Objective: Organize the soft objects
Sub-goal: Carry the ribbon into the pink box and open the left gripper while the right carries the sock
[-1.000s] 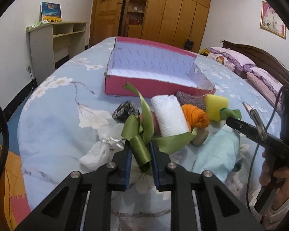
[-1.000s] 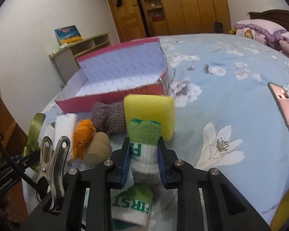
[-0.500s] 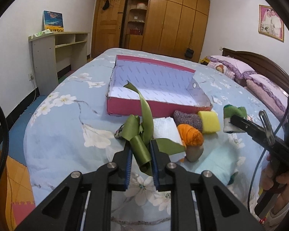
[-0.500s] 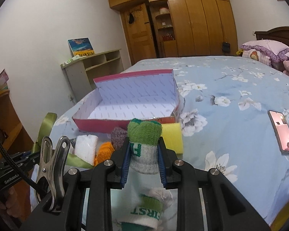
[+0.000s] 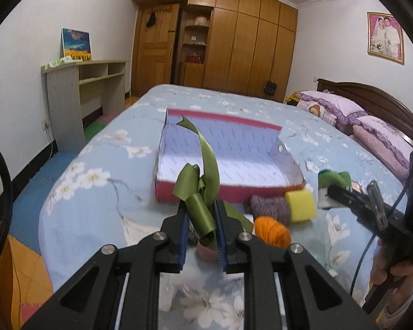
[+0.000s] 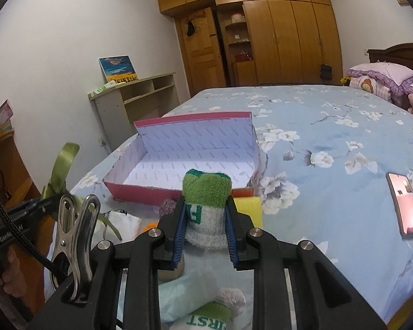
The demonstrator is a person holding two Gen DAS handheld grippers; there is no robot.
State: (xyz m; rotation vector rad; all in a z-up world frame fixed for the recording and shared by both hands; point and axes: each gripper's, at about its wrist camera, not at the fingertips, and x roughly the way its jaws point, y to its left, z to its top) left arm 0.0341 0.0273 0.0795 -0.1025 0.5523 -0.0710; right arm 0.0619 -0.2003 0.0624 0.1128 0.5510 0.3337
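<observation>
Left tongs: pinched a bunch of olive-green ribbon; one loose tail of it curled upward in front of the box. These tongs were raised above the bed, short of the box's near wall.

Right tongs: closed on a green-and-white sock, green toe end upward, lettering partly visible on the white part. They were held above the bed, near the box's front right corner.

Box: pink outside, pale lilac lining, open at the top, resting on the bed; its interior showed only lining in both views.

Bed: blue cover with white flowers; purple pillows at the headboard end.

Loose items before the box: yellow sponge just beside the near right corner; grey-purple knitted piece touching the sponge; orange yarn ball in front of that piece; white cloth seen in the right wrist view, to the left of them.

Below right tongs: second sock marked "FIRST", lying on a pale teal cloth.

Phone: flat on the bed, well apart from the box, to the right.

Metal clip: fixed on the right tongs' frame.
</observation>
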